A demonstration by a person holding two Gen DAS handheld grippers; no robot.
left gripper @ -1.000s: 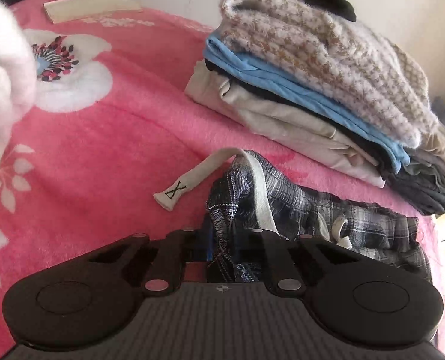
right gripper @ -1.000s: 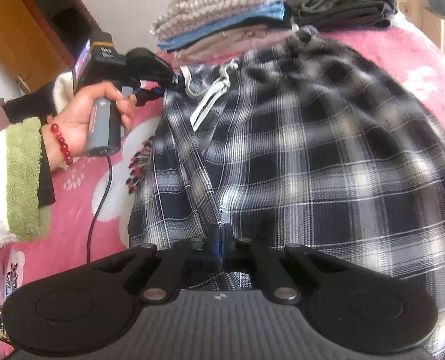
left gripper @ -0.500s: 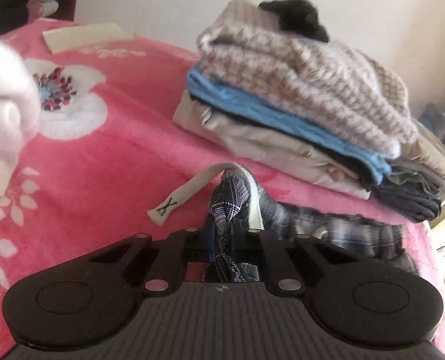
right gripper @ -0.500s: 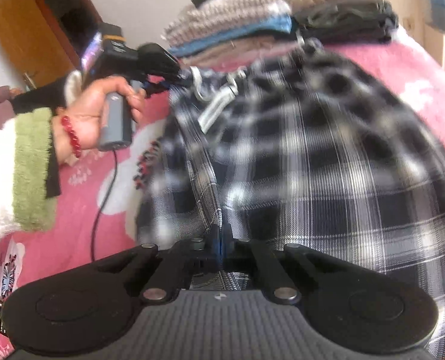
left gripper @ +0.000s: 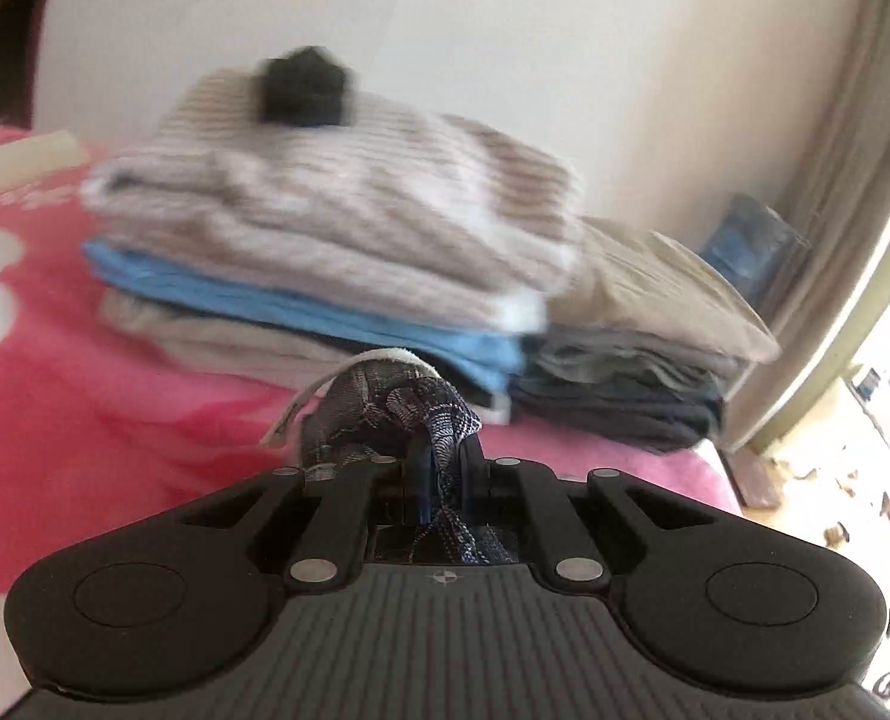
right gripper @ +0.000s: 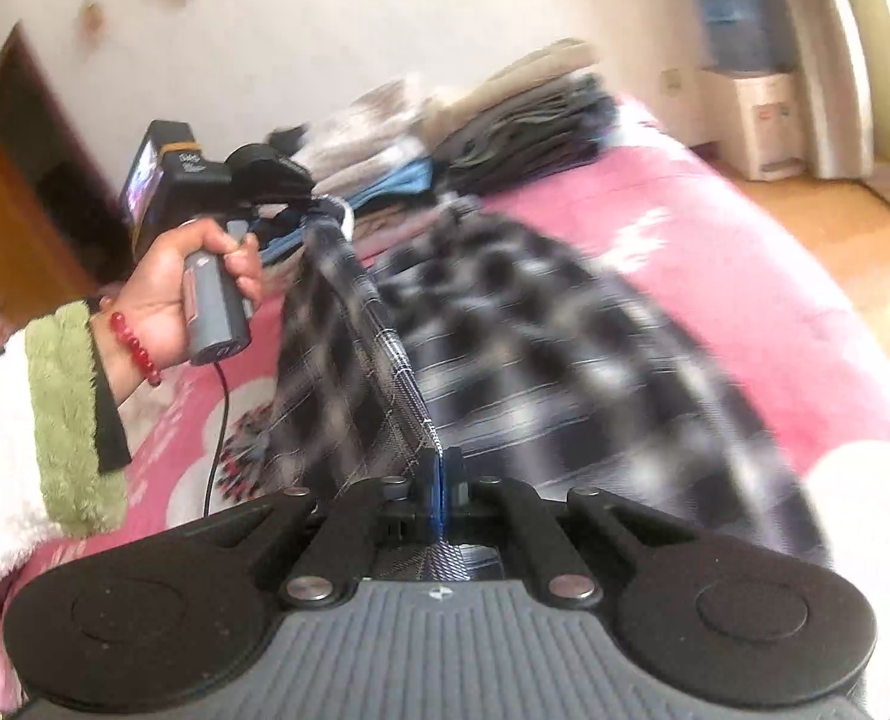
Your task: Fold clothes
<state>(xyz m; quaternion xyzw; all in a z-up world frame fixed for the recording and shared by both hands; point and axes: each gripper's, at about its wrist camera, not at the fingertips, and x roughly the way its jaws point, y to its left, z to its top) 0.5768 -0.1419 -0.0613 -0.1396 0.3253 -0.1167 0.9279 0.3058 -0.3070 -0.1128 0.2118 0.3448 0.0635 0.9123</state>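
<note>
Both my grippers pinch the plaid trousers [right gripper: 565,360]: left gripper [left gripper: 442,468] clamps the waistband, right gripper [right gripper: 442,468] clamps a side edge above the pink blanket [right gripper: 715,252].

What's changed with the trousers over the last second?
Both grippers have lifted their edge of the plaid trousers off the pink blanket; a second ago they lay flat. The left gripper rose most. Unchanged: both the left and the right gripper stay clamped on the cloth, and the stack of folded clothes sits untouched.
</note>
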